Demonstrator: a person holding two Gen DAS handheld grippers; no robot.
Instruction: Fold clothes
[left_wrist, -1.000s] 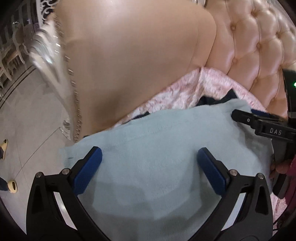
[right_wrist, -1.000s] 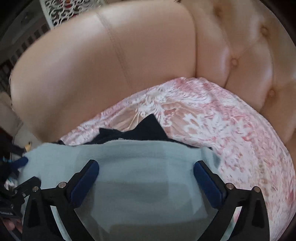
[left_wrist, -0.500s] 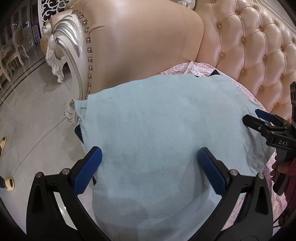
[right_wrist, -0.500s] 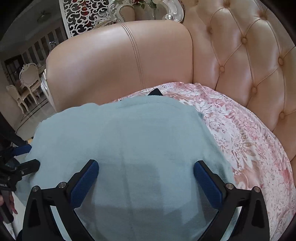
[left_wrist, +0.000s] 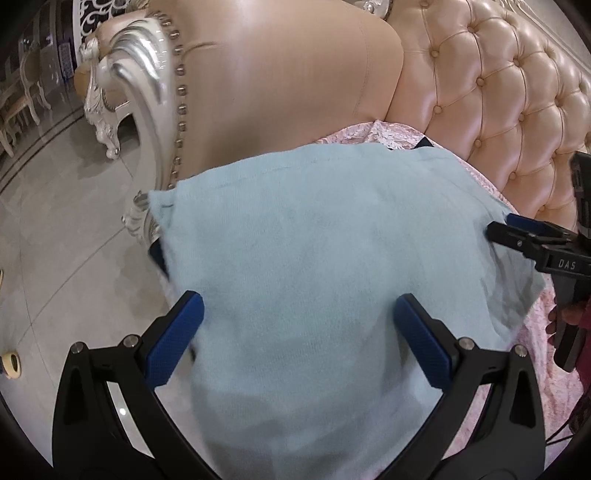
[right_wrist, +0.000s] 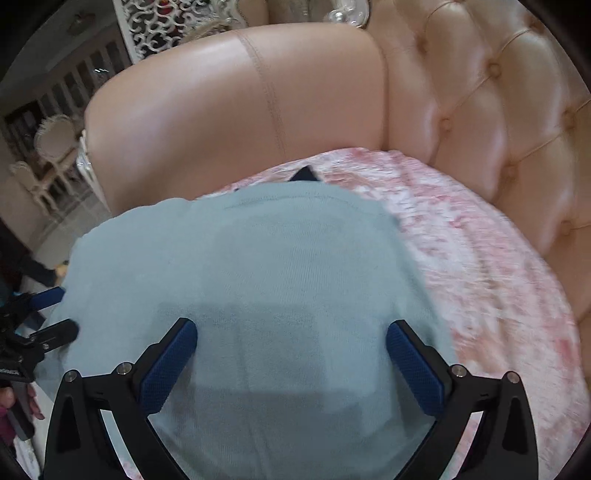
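Here, a pale blue knit garment (left_wrist: 314, 258) lies spread flat on the sofa seat, between and ahead of both claws, fold step seemingly pending

The left gripper (left_wrist: 297, 341) and right gripper (right_wrist: 291, 363) hover over it, jaws wide apart, holding nothing. The soft, fuzzy, roughly rectangular cloth rests on a pink floral cover (right_wrist: 498, 280), a dark garment (right_wrist: 304, 173) peeking beyond its far edge; tufted glossy leather (left_wrist: 498, 92) rises behind. Next likely calls for pinching an edge

Sofa armrest (left_wrist: 280, 96) blocks ahead, tufted backrest (left_wrist: 498, 110) walls the right. Open floor (left_wrist: 55, 229) left; pink cover (right_wrist: 498, 295) free.
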